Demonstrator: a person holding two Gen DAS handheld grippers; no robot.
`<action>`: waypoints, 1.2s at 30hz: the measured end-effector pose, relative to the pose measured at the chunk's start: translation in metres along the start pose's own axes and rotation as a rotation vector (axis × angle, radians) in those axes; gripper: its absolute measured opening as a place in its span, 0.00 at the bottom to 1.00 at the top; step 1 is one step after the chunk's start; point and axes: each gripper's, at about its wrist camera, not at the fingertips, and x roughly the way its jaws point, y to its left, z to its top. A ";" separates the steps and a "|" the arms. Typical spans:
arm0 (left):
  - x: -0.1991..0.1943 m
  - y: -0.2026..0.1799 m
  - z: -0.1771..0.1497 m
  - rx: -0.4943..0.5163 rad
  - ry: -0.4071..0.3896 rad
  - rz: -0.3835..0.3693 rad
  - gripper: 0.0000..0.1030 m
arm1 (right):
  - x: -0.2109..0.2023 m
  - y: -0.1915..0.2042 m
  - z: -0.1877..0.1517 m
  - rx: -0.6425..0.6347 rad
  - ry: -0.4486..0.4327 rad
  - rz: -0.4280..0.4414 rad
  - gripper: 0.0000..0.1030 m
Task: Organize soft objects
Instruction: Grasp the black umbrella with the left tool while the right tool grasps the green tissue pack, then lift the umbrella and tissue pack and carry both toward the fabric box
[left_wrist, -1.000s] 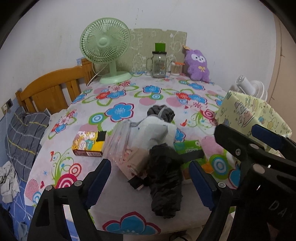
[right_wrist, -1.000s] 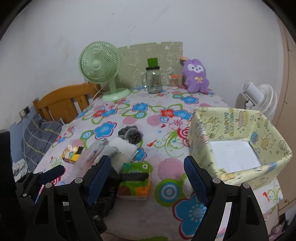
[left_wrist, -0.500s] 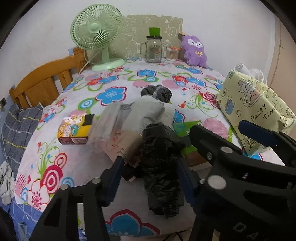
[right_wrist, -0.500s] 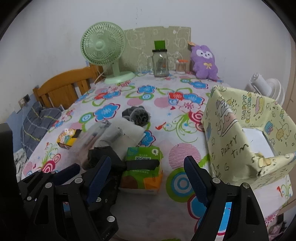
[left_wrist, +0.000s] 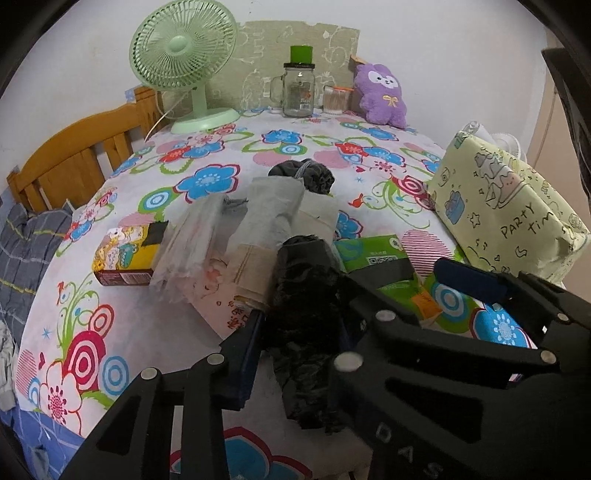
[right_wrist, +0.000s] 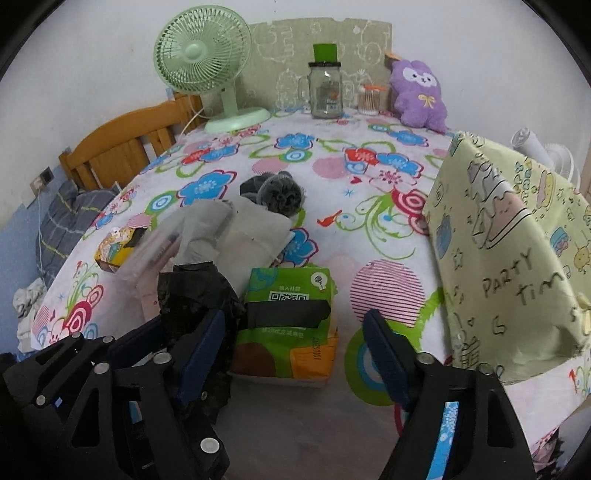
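Note:
A crumpled black plastic bag (left_wrist: 306, 317) lies near the table's front edge. My left gripper (left_wrist: 299, 323) is closing, and its blue pads (left_wrist: 247, 343) press on the bag's sides. To the bag's right lies a green tissue pack (right_wrist: 288, 317). My right gripper (right_wrist: 293, 325) straddles the pack with its jaws closing; its pads (right_wrist: 384, 354) stand clear of the pack. Behind them lie a grey-white cloth pouch (left_wrist: 273, 210), a clear plastic bag (left_wrist: 192, 236) and a dark rolled cloth (right_wrist: 277, 192). A purple plush (right_wrist: 417, 92) sits at the back.
A box wrapped in pale yellow party paper (right_wrist: 509, 258) stands open at the right. A yellow snack box (left_wrist: 125, 254) lies on the left. A green fan (right_wrist: 207, 62), a glass jar (right_wrist: 325, 88) and a small cup stand at the back. A wooden bed frame (left_wrist: 74, 158) lies beyond the left edge.
My left gripper sank onto the black bag and its jaws drew in from wide apart to touching it. The right gripper dropped over the green tissue pack and narrowed a little.

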 end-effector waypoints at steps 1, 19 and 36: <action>0.000 0.000 0.000 -0.003 0.001 0.000 0.42 | 0.002 0.000 0.000 0.002 0.008 0.003 0.68; -0.007 -0.006 0.000 -0.004 -0.003 -0.002 0.33 | -0.004 -0.006 -0.003 0.033 0.026 0.026 0.42; -0.037 -0.025 0.031 0.030 -0.075 0.018 0.33 | -0.039 -0.022 0.022 0.078 -0.058 0.006 0.42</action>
